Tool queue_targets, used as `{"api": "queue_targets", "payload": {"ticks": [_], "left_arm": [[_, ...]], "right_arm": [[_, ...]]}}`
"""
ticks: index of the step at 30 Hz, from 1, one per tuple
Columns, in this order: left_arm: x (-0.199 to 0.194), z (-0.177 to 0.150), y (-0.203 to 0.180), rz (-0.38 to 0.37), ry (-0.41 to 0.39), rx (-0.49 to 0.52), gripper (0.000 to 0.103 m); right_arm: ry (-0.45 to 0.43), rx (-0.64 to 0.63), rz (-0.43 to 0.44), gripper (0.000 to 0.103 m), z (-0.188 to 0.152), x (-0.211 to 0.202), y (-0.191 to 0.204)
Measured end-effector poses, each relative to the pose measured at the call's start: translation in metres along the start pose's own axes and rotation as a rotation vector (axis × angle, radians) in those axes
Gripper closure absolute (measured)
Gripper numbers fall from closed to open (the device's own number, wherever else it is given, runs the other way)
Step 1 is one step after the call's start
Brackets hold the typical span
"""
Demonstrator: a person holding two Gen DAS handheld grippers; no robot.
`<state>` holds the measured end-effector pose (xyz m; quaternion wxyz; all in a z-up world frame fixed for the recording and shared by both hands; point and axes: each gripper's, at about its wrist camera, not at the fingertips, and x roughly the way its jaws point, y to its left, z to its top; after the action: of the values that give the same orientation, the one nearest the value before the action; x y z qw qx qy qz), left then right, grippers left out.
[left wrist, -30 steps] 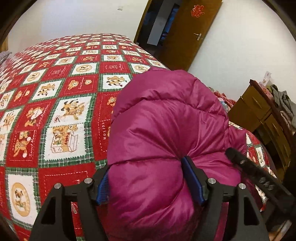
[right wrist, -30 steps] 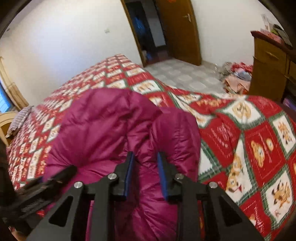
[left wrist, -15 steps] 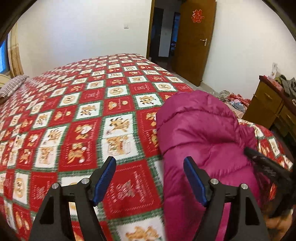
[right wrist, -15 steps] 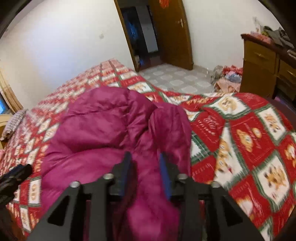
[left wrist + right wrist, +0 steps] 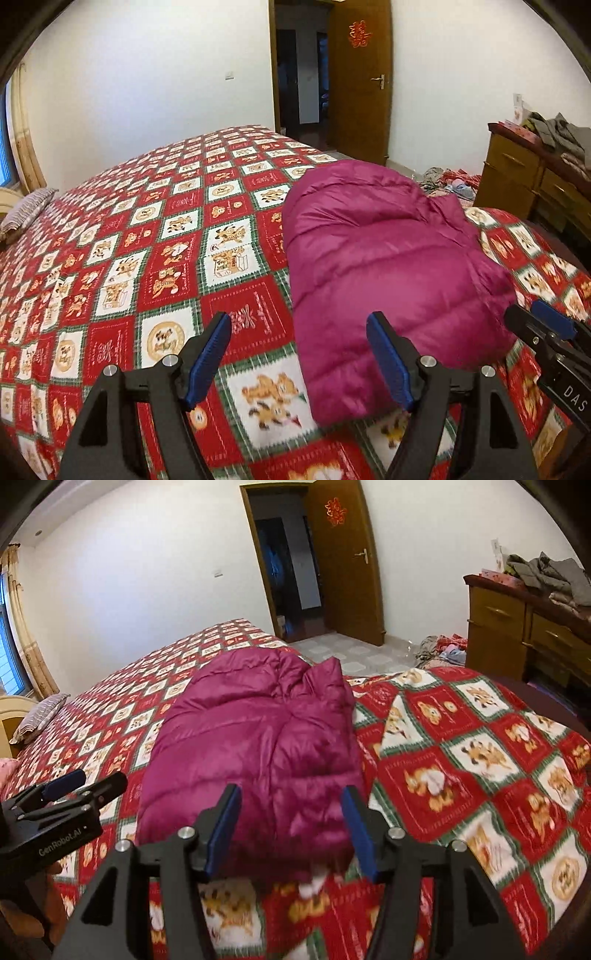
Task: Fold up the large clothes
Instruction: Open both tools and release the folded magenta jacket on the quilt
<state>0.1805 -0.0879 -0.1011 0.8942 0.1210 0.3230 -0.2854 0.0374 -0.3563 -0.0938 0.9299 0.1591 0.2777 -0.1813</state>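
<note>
A magenta puffer jacket (image 5: 388, 266) lies folded into a compact bundle on the bed (image 5: 147, 266), which has a red, white and green cartoon bedspread. It also shows in the right wrist view (image 5: 258, 746). My left gripper (image 5: 297, 354) is open and empty, held above the bed just left of the jacket's near end. My right gripper (image 5: 291, 827) is open and empty, held just above the jacket's near edge. The right gripper shows at the right edge of the left wrist view (image 5: 546, 328). The left gripper shows at the left of the right wrist view (image 5: 66, 794).
A wooden dresser (image 5: 517, 635) piled with clothes (image 5: 546, 576) stands to the right of the bed. Loose clothes (image 5: 443, 650) lie on the tiled floor beside it. An open wooden door (image 5: 343, 561) is at the back. A striped pillow (image 5: 26, 214) lies at the bed's far left.
Both grippers have let go of the jacket, opened and pulled back. The left one released first and shifted left; the right one released in the last half second. The jacket rests on the bed.
</note>
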Motion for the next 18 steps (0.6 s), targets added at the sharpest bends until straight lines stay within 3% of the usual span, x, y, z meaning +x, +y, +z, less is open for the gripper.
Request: {"api": "queue_targets", "payload": {"ticks": [3, 6, 11, 18], "left_arm": [[-0.012, -0.012, -0.004, 0.007, 0.002, -0.005, 0.027], [-0.018, -0.022, -0.007, 0.013, 0.026, -0.005, 0.027], [-0.030, -0.042, -0.012, 0.039, 0.055, 0.013, 0.027], [-0.059, -0.058, -0.020, 0.031, 0.064, 0.015, 0.027]], "right_arm": [[0.013, 0.005, -0.011, 0.043, -0.009, -0.008, 0.001], [0.044, 0.036, -0.024, 0.036, -0.021, -0.017, -0.006], [0.088, 0.057, -0.011, 0.035, -0.036, -0.030, -0.011], [0.044, 0.060, 0.015, 0.027, -0.045, -0.069, -0.009]]}}
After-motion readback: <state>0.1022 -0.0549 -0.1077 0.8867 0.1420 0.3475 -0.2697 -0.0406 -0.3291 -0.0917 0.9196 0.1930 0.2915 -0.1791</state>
